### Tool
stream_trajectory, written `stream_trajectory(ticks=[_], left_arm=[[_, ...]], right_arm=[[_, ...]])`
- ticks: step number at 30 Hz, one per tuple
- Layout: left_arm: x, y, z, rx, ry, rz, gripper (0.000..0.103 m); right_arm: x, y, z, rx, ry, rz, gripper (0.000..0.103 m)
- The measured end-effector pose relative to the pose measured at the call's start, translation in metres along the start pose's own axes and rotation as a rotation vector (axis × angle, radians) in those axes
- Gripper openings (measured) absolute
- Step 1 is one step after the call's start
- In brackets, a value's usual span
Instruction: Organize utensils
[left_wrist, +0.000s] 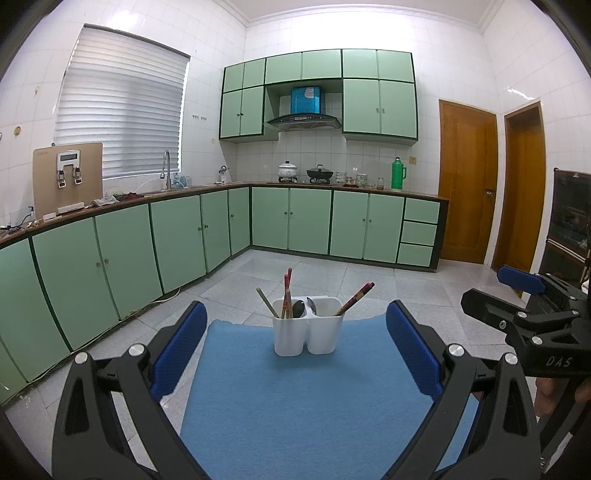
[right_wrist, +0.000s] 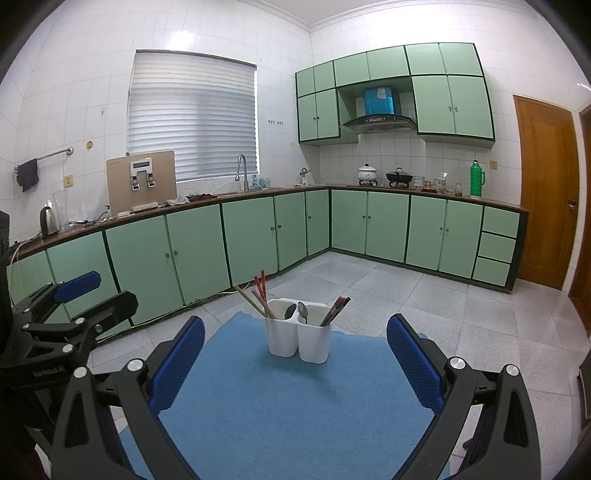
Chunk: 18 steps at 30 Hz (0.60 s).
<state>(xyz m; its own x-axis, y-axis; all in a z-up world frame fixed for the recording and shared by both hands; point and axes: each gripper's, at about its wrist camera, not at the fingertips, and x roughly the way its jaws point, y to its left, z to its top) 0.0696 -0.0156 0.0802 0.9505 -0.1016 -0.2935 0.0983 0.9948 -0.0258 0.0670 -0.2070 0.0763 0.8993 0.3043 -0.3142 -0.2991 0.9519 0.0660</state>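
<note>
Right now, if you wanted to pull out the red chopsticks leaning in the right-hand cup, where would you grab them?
Probably by the upper ends of the red chopsticks, which stick out well past the rim of the white holder and lean to the right. The open right claw could come down from above, tilted along their lean.

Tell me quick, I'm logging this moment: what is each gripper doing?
Left gripper: open, holding nothing.
Right gripper: open, holding nothing.
</note>
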Motion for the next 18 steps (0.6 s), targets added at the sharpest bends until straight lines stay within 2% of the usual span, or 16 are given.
stream_trajectory(ticks=[18], left_arm=[[0.0045, 0.0007, -0.0023, -0.007, 0.011, 0.002, 0.095]], right_arm=[[0.0034, -0.0032, 0.0024, -0.002, 0.005, 0.000, 0.097]])
